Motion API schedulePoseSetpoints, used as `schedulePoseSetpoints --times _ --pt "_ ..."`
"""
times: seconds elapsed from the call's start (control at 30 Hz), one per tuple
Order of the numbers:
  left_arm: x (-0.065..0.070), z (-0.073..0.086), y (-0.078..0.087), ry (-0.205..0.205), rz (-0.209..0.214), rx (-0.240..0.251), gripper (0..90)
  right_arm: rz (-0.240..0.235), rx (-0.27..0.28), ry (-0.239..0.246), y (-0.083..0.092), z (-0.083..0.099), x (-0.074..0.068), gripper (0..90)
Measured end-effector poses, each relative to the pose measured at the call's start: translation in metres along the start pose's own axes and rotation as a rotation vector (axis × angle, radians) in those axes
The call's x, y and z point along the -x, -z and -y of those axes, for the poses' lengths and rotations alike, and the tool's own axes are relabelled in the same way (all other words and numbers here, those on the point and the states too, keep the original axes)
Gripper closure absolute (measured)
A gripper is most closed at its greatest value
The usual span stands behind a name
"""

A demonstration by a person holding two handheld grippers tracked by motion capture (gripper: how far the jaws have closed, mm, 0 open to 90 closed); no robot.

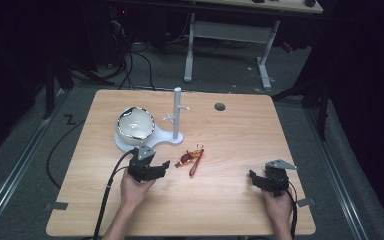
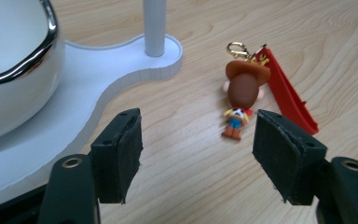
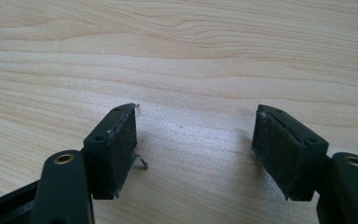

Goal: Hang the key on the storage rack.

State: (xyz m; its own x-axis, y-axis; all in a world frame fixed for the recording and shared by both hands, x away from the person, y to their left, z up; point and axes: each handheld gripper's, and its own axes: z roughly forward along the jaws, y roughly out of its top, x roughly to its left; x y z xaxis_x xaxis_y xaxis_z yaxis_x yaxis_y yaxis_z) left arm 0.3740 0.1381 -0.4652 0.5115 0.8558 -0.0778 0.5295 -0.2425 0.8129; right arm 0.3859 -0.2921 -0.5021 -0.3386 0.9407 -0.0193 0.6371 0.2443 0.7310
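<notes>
Hovering with jaws spread, the left gripper (image 2: 198, 154) lines up on the cowboy keychain (image 2: 242, 95) lying right of the white stand (image 2: 135, 65), apparently pre-grasp, needing forward descent and closure, while the right gripper (image 3: 193, 154) waits spread, empty, near-right.

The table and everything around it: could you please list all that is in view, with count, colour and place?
table: one, light wood, centre; a round dark hole near its far edge.
stand: one, white, an upright post with small pegs on a flat curved base, far left of centre.
bowl: one, white with a shiny dark rim, on the stand's base, left of the post.
keychain: one, a cowboy figure with a brown hat, gold clasp and red strap, lying near the table's middle.
desk frame: one, white, on the floor behind.
left hand-held gripper: one, black, open, facing the keychain.
right hand-held gripper: one, black, open, over bare wood.
</notes>
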Motion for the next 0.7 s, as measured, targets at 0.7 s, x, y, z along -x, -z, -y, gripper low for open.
schedulePoseSetpoints --times 0.7 --pt "0.029 -0.021 -0.047 -0.102 0.036 -0.053 39.2 0.0 0.0 0.0 0.0 0.0 0.0 31.2"
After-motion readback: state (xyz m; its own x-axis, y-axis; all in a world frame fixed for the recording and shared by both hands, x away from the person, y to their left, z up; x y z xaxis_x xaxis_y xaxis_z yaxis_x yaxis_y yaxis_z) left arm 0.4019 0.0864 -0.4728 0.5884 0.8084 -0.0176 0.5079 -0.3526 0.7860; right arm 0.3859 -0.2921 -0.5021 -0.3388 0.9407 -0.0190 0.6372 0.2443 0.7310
